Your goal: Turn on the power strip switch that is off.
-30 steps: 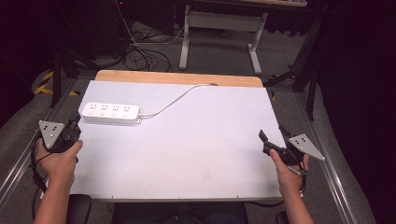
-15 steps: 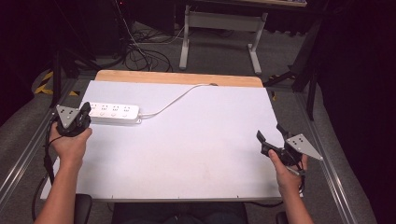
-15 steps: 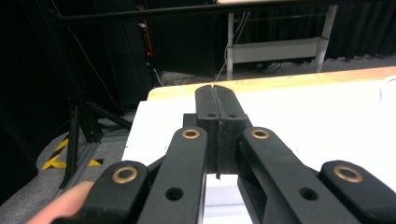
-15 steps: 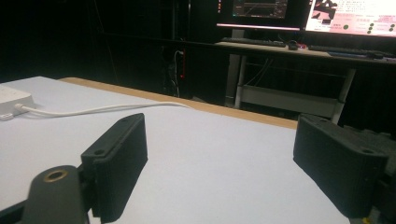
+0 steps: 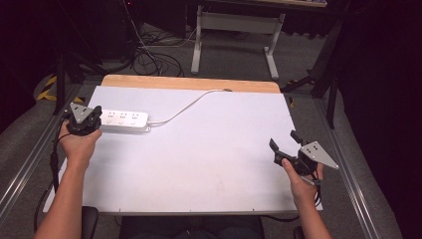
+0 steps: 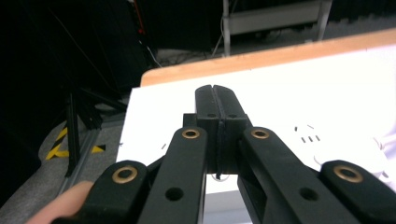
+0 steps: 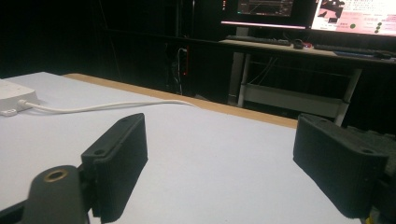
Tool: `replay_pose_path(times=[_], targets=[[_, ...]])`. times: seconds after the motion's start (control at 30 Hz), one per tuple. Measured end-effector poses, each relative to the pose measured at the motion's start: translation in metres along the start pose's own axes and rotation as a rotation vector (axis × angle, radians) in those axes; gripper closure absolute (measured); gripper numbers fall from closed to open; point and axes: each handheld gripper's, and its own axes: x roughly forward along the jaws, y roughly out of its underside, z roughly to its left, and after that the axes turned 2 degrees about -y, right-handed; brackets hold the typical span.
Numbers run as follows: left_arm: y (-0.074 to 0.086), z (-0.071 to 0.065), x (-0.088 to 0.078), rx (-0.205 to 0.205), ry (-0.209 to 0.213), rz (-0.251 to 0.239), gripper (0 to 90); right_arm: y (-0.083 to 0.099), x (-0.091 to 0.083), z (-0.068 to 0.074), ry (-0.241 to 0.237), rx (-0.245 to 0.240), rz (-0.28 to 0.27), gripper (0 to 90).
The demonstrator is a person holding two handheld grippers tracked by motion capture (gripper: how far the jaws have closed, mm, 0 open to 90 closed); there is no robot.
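White-topped table (image 5: 209, 164) with bare wooden strip (image 5: 189, 83) along far edge. Grey metal desk frame (image 5: 234, 30) on floor beyond, at 12 o'clock. Tangle of black cables (image 5: 149, 55) on grey floor at 11 o'clock. Yellow-black hazard tape (image 5: 47, 87) at 10 o'clock. Lit monitors (image 7: 303, 11) on far desk (text unreadable).

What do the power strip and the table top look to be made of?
Power strip: seemingly white moulded plastic, smooth with a slight sheen and rounded edges; its cord looks rubbery white. Table top: a matte white sheet or laminate, with a bare wood-coloured strip along the far edge, likely wood or plywood.
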Motion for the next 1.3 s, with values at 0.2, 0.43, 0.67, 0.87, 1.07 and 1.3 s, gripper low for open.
replay_pose_path(times=[0.2,0.43,0.67,0.87,1.07,1.3], targets=[[-0.004,-0.001,0.013,0.012,0.021,0.095,89.9,0.000,0.005,0.005,-0.008,-0.024,0.015,18.1],[-0.007,0.000,0.029,-0.003,0.045,0.205,89.9,0.001,0.006,0.004,0.001,-0.020,0.023,18.1],[-0.004,0.004,0.042,-0.021,0.053,0.316,89.9,0.001,0.005,0.003,0.023,-0.012,0.025,17.7],[0.001,0.007,0.048,-0.053,0.082,0.371,89.8,0.001,0.006,0.003,0.017,-0.002,0.027,16.6],[0.001,0.004,0.048,-0.047,0.072,0.374,89.8,0.001,0.006,0.004,0.010,0.000,0.025,16.6],[0.002,-0.004,0.049,-0.047,0.080,0.366,89.9,0.001,0.004,0.002,0.022,0.027,0.014,15.7]])
